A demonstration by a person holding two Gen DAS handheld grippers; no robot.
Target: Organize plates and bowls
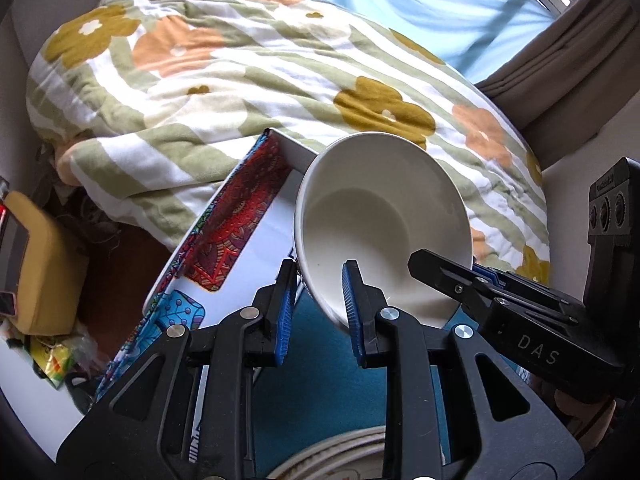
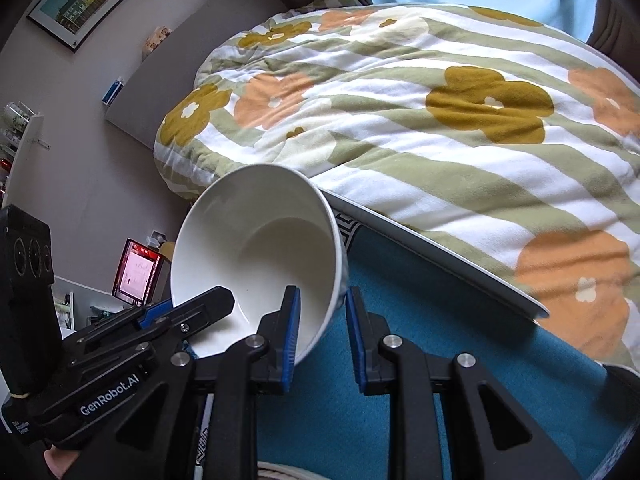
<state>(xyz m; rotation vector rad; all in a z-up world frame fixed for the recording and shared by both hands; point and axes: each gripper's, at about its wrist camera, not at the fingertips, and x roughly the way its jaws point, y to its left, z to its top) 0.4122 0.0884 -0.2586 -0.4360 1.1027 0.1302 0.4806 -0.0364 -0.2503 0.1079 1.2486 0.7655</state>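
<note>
Left wrist view, white bowl (image 1: 384, 216) rim pinched by left tongs (image 1: 316, 312), right tongs (image 2: 320, 332)

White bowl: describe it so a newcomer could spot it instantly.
Start at the floral striped duvet on the bed; in front of it lies a teal mat. Above the mat, the white bowl hangs tilted, its rim pinched by both grippers. It is plain and undecorated, unlike the patterned box beside it.

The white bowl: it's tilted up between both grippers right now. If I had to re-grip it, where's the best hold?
Take the white bowl by its thin rim, one finger inside and one outside the wall, as the left gripper and right gripper do now on opposite near edges. The wall is too wide to span, and the open mouth faces the grippers, so come from the near side.
</note>
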